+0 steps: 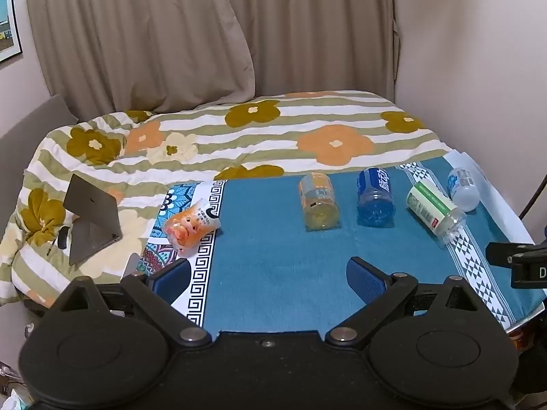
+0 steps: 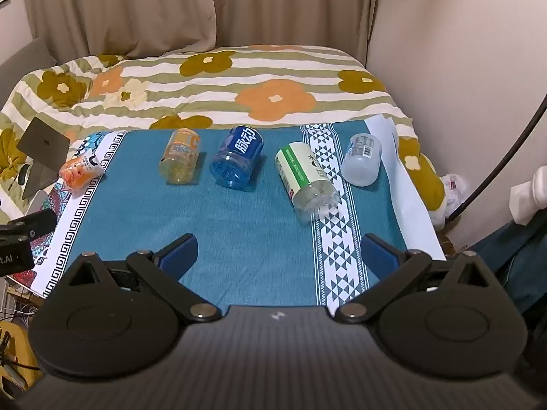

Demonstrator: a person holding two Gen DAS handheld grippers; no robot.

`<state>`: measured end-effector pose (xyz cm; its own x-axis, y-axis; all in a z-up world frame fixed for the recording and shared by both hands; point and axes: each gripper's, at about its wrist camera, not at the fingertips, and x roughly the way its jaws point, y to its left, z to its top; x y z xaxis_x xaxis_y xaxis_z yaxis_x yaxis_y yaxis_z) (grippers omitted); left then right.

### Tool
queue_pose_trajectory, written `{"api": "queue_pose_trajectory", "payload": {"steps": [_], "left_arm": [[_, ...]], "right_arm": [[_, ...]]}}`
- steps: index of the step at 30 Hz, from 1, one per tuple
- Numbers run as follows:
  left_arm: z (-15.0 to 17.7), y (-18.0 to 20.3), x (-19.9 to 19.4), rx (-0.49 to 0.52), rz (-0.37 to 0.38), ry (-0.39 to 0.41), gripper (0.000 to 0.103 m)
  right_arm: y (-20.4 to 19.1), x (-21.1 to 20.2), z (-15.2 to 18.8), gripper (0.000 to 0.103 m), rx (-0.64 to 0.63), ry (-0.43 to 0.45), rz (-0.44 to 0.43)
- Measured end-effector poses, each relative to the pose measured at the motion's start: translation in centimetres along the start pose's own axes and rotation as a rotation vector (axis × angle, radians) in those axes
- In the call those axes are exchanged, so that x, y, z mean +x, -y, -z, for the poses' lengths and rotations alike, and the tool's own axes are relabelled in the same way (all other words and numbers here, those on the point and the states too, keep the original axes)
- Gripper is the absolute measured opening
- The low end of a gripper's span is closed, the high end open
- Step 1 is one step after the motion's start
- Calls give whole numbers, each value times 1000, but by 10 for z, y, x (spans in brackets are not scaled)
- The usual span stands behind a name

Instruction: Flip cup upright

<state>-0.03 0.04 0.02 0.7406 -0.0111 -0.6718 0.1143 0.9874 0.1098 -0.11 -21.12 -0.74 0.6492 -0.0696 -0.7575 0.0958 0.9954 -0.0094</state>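
Observation:
Several cut-off plastic bottle cups lie on their sides on a blue cloth [image 1: 273,256] [image 2: 239,232]: an orange-pink one [image 1: 189,227] [image 2: 79,170] at the left edge, a yellow one [image 1: 319,201] [image 2: 180,161], a blue one [image 1: 375,196] [image 2: 237,158], a green-and-white one [image 1: 435,210] [image 2: 303,179] and a clear one [image 1: 463,188] [image 2: 362,164] at the right. My left gripper [image 1: 270,278] is open and empty, near the cloth's front left. My right gripper [image 2: 280,251] is open and empty, near the front right, short of the cups.
The cloth lies on a bed with a flowered striped quilt [image 1: 239,130] [image 2: 222,82]. A grey tablet on a stand [image 1: 90,217] [image 2: 41,157] sits at the left. Curtains and walls stand behind. Each gripper's body edge shows in the other's view [image 1: 519,263] [image 2: 20,242].

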Motion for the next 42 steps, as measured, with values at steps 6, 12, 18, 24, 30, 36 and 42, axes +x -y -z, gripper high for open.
{"api": "queue_pose_trajectory", "payload": {"steps": [6,12,18,24,30,36,42], "left_arm": [[-5,-5,-1,5,10,-5,100],[-5,0,-2,7,-2,5,100],[-6,5,-4,12,-2,11,100],[-8,8,-4,11,0,7,100],[-8,10,-3,8,2,5,100],[-7,8,-3,0,3,3,100],[-7,8,-3,-1,4,2,100]], "right_arm": [[0,-1,-2,103,-4,1,-2],[0,2,0,103,0,-1,-3],[0,2,-1,103,3,-4,-6],[0,1,0,103,3,-4,-7],[2,3,0,103,4,-6,-10],[1,3,0,103,-2,-10,-13],[1,4,1,103,-3,-12,-16]]}}
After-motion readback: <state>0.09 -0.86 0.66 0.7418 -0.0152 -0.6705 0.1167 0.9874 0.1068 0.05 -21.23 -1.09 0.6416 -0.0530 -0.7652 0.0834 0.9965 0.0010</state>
